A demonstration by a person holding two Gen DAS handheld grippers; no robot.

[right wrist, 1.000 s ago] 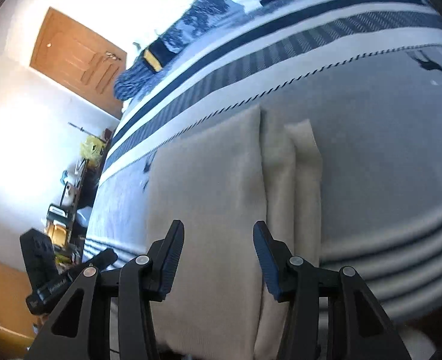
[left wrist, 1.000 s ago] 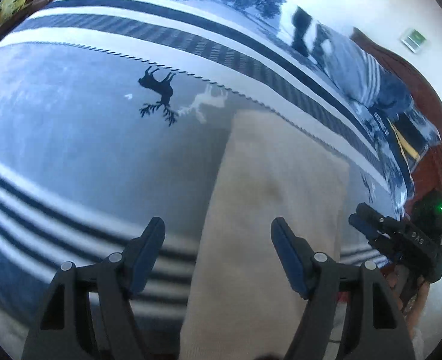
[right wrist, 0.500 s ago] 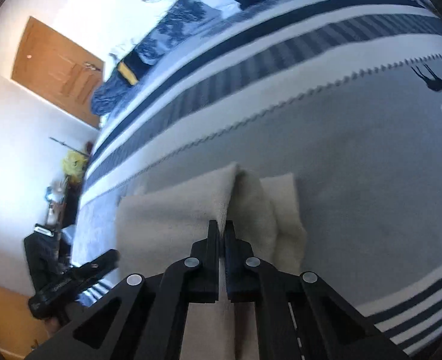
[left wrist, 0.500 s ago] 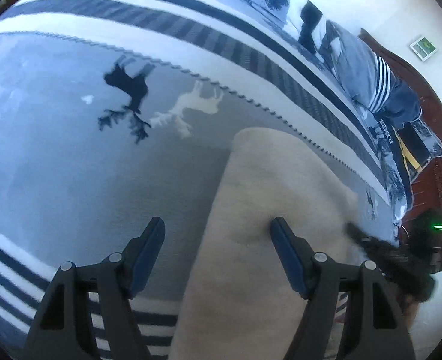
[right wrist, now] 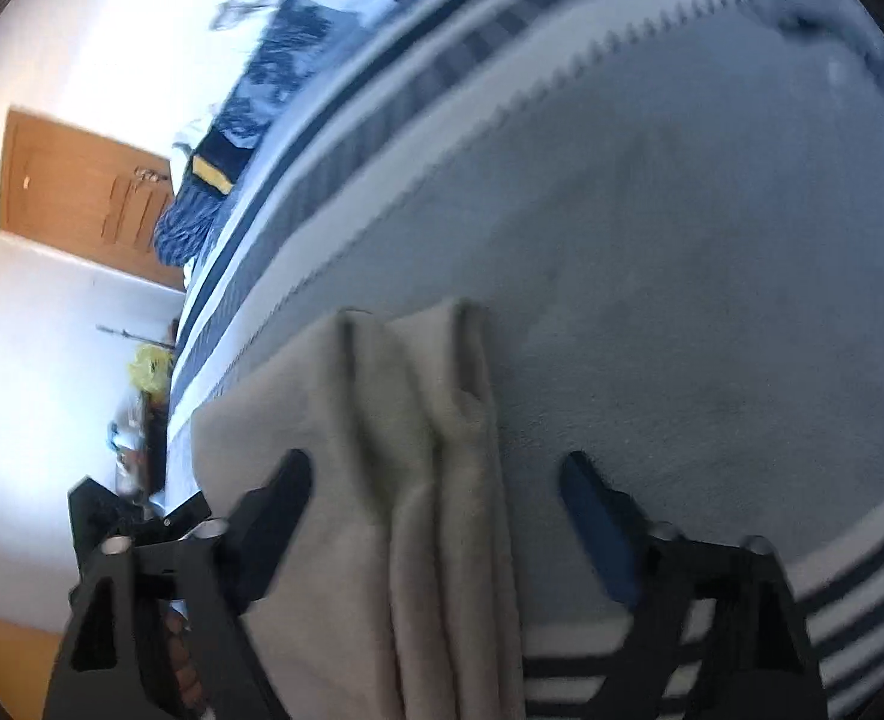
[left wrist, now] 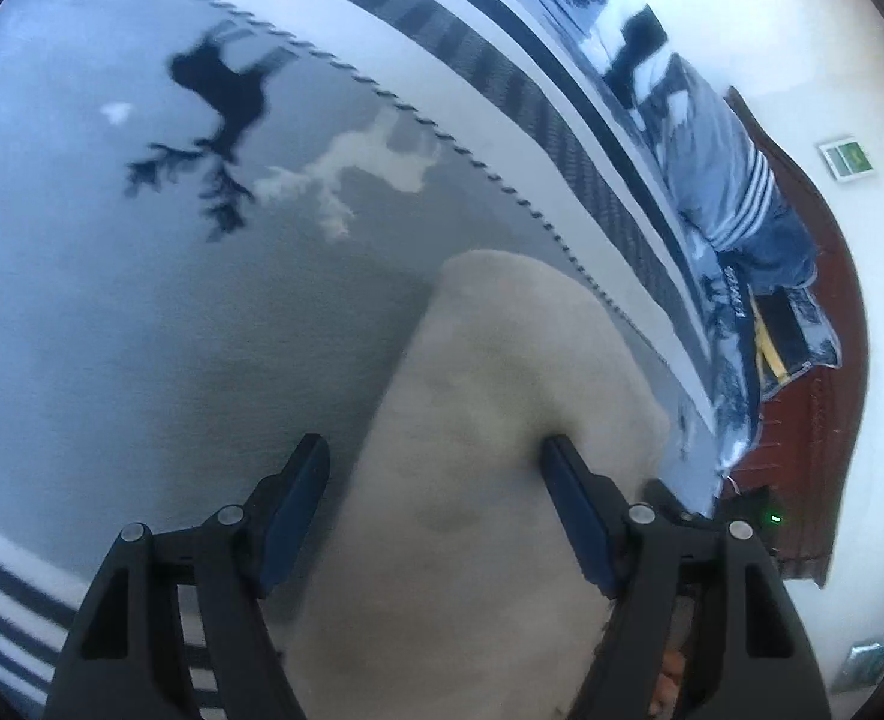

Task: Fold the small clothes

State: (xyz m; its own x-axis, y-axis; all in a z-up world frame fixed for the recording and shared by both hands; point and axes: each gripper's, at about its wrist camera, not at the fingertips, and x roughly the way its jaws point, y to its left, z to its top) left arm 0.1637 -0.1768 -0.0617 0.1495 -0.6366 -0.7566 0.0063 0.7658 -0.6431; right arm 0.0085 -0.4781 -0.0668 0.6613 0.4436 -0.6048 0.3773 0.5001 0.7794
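**Beige garment lies folded on the bed, both grippers spread over it**

The beige garment (left wrist: 484, 450) lies on the grey bedspread (left wrist: 142, 360), near the bed's edge, already doubled into a long strip. It looks soft, light and limp, likely to sag and slide over itself, so the layered edge (right wrist: 466, 420) on its right side seems the best place to pinch. The left gripper (left wrist: 436, 504) and the right gripper (right wrist: 436, 510) both stand wide apart, holding nothing. No writing is readable; the bedspread shows reindeer figures (left wrist: 220, 114).
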